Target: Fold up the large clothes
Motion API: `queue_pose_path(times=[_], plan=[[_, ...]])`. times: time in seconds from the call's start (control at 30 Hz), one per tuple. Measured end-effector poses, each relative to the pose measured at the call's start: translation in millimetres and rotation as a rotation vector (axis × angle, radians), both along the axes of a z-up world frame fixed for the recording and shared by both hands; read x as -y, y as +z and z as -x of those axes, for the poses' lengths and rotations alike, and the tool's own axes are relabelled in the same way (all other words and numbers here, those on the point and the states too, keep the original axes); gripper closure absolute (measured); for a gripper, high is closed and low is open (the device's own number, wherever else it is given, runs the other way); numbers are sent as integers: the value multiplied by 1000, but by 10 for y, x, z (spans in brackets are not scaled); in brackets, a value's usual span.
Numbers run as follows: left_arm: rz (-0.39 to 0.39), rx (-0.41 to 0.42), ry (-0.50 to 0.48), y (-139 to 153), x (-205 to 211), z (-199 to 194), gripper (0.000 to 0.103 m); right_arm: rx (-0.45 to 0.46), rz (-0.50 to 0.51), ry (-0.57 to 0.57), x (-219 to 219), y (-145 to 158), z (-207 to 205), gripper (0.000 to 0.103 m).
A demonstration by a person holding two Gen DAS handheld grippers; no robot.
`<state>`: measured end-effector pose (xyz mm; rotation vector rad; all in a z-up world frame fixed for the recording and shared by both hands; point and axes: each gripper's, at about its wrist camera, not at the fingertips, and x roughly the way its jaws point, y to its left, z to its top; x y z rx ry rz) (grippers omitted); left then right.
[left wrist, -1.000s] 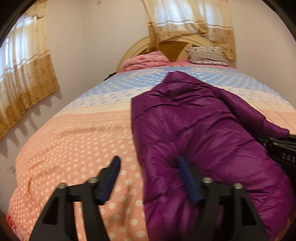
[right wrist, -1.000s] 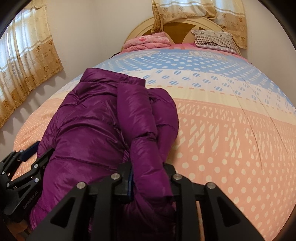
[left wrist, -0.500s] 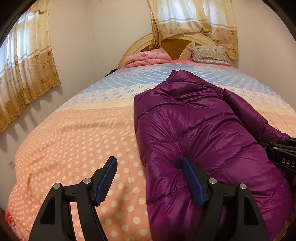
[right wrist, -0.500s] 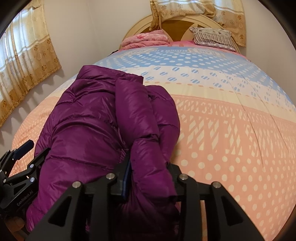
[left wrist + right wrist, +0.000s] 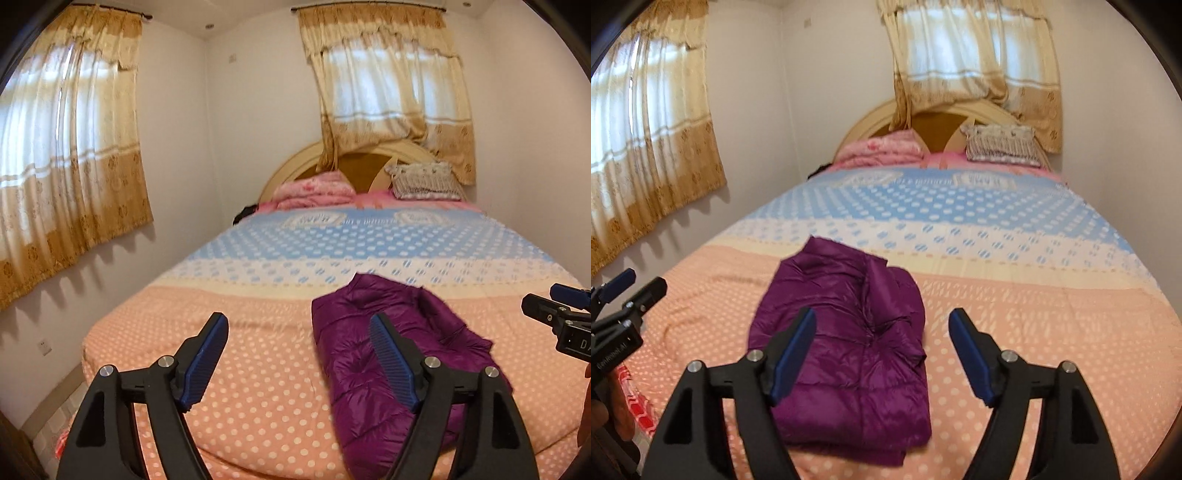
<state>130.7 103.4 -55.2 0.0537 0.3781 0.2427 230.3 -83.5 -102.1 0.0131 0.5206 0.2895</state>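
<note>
You have let go: a moment ago your right gripper (image 5: 882, 354) was clamped on a fold of the purple jacket (image 5: 849, 332), and now its jaws are opening with nothing between them. Your left gripper (image 5: 299, 358) is spreading too, also empty. Both tools have pulled up and back from the bed (image 5: 229, 332). The jacket lies folded into a compact bundle on the near, peach-dotted part of the quilt. The fold looks finished, though blur hides whether the far edge sits flush.
</note>
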Motion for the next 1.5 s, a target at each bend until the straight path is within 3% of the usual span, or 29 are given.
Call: queue_pose_path(times=[0.2, 1.5], plan=[[1, 62, -29, 181, 78, 297, 22, 78, 16, 2, -54, 239, 324, 16], [2, 57, -23, 186, 49, 297, 22, 77, 11, 39, -126, 232, 396, 16]])
